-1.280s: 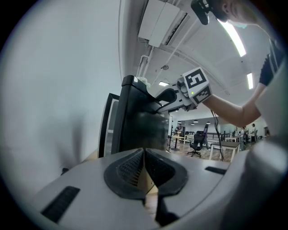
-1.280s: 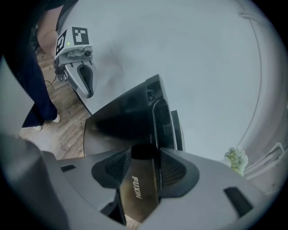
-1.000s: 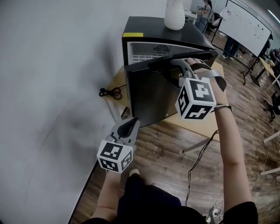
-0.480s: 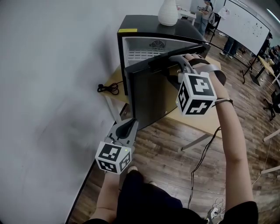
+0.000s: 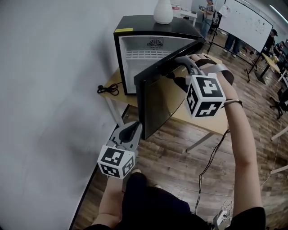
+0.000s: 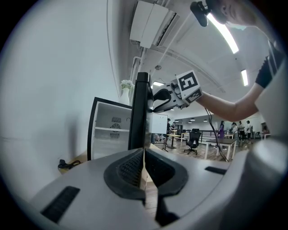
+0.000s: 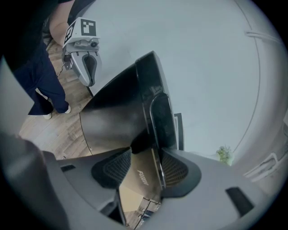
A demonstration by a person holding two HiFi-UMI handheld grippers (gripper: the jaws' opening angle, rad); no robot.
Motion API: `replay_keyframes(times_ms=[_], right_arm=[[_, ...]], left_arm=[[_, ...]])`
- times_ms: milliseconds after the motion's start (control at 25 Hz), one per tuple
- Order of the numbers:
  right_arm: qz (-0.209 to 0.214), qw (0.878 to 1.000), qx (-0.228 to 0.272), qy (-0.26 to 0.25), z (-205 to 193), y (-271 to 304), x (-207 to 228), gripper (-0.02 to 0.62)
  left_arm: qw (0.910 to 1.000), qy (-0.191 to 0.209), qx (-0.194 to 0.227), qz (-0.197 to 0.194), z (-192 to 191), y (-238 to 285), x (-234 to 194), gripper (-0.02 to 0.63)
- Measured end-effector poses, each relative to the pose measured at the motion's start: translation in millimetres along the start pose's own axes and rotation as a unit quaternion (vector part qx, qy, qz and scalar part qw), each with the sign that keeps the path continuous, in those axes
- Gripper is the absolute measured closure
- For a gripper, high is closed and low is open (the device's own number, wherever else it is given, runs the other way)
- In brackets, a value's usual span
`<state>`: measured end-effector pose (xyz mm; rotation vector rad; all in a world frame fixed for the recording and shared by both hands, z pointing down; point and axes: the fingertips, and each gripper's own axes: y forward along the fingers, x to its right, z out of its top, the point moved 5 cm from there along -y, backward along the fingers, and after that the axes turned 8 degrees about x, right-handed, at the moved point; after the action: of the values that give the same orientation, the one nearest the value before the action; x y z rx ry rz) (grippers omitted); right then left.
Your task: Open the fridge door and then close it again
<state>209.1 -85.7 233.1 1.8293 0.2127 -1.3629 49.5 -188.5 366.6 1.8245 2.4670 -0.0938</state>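
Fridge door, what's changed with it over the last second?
The fridge door has swung wider open, pulled by the right tongs clamped on its top edge; more of the white interior shows. The left tongs stay shut, empty and low; the vase stays on top.

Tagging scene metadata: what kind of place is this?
Probably an open-plan office or lab: a whiteboard with people standing by it, desks and an office chair on a wood floor, and a mini fridge on a small table.
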Motion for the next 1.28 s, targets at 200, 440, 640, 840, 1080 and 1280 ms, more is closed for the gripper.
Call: replay_keyframes(times_ms=[200, 440, 640, 840, 1080, 1280], right_arm=[[-0.005, 1.0, 0.023, -0.008, -8, -13, -9, 0.413], [0.001, 1.0, 0.009, -0.012, -19, -32, -18, 0.413], [0.0, 1.0, 0.001, -0.016, -26, -44, -25, 0.411], [-0.001, 1.0, -0.014, -0.024, -34, -57, -32, 0.41], [0.003, 0.999, -0.012, -0.038, -48, -72, -38, 0.41], [0.008, 0.999, -0.013, -0.05, -63, -85, -46, 0.41]], left_arm=[[1.0, 0.003, -0.001, -0.004, 0, -8, 7, 0.594], [0.9999, 0.005, 0.001, -0.013, 1, -13, 23, 0.594], [0.9997, 0.006, 0.0, -0.022, -2, -17, 35, 0.594], [0.9993, 0.007, 0.0, -0.038, -2, -15, 53, 0.594], [0.9978, 0.002, 0.0, -0.066, -5, -7, 78, 0.594], [0.9962, -0.001, -0.004, -0.087, -11, 1, 97, 0.594]])
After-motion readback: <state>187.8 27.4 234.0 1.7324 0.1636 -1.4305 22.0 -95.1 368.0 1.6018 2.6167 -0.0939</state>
